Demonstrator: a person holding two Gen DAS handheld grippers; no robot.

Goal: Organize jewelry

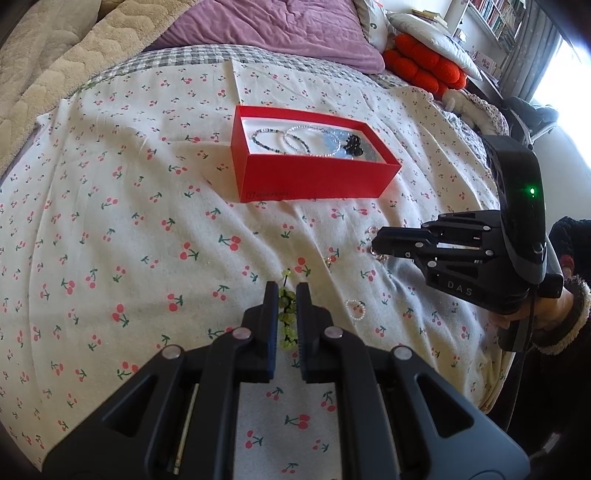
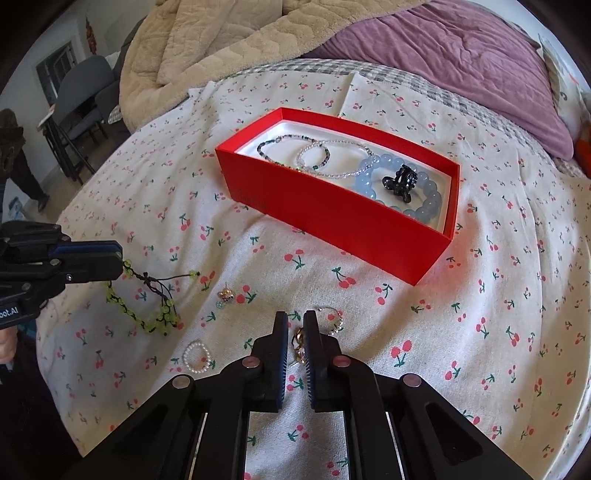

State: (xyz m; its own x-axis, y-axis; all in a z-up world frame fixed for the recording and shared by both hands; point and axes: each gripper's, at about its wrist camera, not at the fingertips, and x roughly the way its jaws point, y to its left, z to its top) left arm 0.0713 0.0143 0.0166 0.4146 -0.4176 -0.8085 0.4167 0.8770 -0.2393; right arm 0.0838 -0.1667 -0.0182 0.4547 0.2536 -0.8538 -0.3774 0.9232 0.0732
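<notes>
The green beaded bracelet (image 2: 142, 301) lay on the bed (image 2: 480, 295), one end pinched in the left hand-held gripper (image 1: 287, 291). The right hand-held gripper (image 2: 295, 325) clenched a gold earring (image 2: 300, 343) — the red box (image 2: 332, 218) sat ahead, nearer the right one.

Everything sits on a bed covered with a cream sheet (image 1: 110, 206) dotted with little red cherries, over a grey checked cover (image 2: 461, 96). A purple duvet (image 1: 266, 33) and a fluffy beige blanket (image 2: 229, 40) are bunched up at the far end, plus a chunky orange cushion (image 1: 424, 62) and a white pillow (image 1: 432, 33). Bookshelves (image 1: 491, 18) line the wall by a bright window (image 1: 561, 66) — strong daylight. On the other side a grey chair (image 2: 85, 96) stands by a pale wall.
</notes>
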